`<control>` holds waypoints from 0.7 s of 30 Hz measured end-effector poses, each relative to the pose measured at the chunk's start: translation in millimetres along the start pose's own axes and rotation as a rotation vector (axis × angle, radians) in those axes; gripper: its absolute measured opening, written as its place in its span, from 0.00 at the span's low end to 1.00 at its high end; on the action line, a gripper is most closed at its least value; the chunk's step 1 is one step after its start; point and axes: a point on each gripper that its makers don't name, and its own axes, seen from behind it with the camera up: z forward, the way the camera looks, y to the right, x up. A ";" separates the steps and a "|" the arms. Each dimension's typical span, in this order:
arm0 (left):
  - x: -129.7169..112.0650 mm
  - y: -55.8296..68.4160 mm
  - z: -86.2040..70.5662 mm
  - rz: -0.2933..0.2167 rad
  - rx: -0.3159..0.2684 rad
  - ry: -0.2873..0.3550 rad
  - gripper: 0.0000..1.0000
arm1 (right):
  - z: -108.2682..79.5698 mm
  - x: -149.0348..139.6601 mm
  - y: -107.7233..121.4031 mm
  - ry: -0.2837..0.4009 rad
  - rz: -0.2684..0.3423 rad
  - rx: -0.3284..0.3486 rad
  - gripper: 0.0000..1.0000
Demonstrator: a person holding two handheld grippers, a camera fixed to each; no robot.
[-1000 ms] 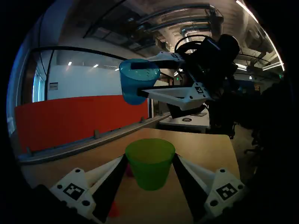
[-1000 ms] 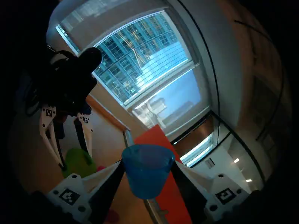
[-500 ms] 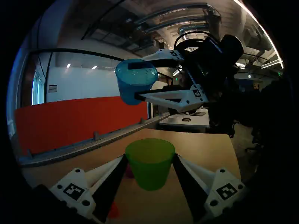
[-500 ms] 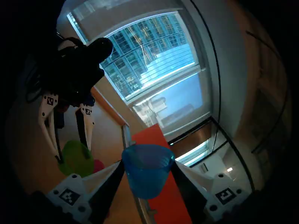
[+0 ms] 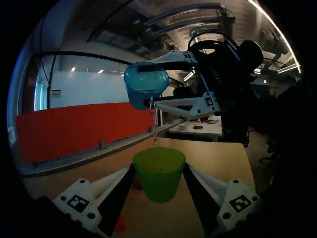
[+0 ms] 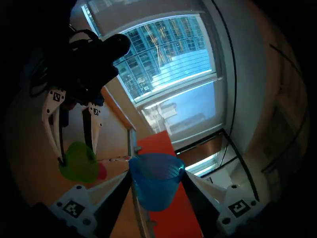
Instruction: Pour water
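My left gripper [image 5: 158, 178] is shut on a green cup [image 5: 159, 173], held upright over the wooden table [image 5: 214, 156]. Above it, the right gripper [image 5: 152, 81] holds a blue cup [image 5: 144, 84] tipped toward me, and a thin stream of water [image 5: 153, 125] falls from its rim into the green cup. In the right gripper view, my right gripper [image 6: 155, 186] is shut on the blue cup [image 6: 155, 184], rolled sideways, with a stream of water [image 6: 113, 159] running left to the green cup [image 6: 79, 162] that the left gripper [image 6: 75, 156] holds.
An orange partition [image 5: 79, 127] with a rail runs along the table's far edge. A small pink thing [image 6: 102, 172] lies on the table by the green cup. A large window [image 6: 166, 63] fills the wall beyond. A white desk [image 5: 200, 129] stands behind the table.
The right gripper has tipped the blue cup further, and water now streams from its rim into the green cup. The green cup has stayed still.
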 end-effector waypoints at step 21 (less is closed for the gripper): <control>0.5 1.1 -0.5 -0.009 -0.001 0.003 0.86 | 0.3 2.8 4.9 0.000 -0.062 -0.010 0.89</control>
